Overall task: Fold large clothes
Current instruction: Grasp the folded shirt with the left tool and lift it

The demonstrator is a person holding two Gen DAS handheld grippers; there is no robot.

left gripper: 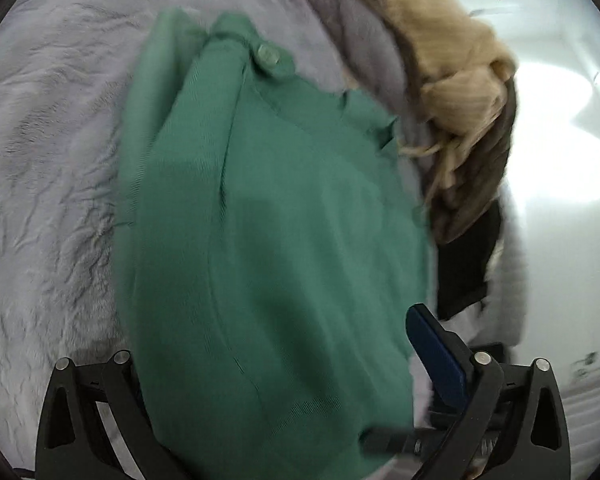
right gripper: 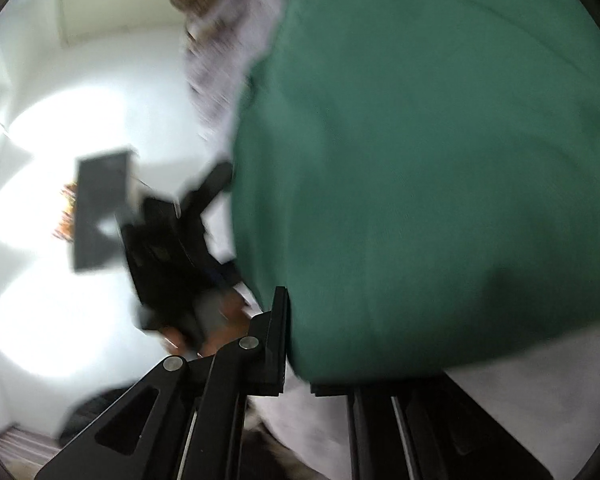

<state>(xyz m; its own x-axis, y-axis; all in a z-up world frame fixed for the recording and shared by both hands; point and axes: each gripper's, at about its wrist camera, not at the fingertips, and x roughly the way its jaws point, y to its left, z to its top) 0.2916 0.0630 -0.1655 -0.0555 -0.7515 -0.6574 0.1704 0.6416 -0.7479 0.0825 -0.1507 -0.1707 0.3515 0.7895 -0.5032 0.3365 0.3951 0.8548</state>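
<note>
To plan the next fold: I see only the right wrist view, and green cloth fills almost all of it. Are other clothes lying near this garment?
Observer: Yes. In the left wrist view, a beige ribbed knit is heaped on a dark brown garment, beside the green garment.
Operator: Is any fastening visible on the green one?
Observer: One button, near its far end.
Operator: Is the left tool holding cloth?
Observer: The left tool is wide open; the garment lies between its fingers, and one blue pad is bare.
</note>
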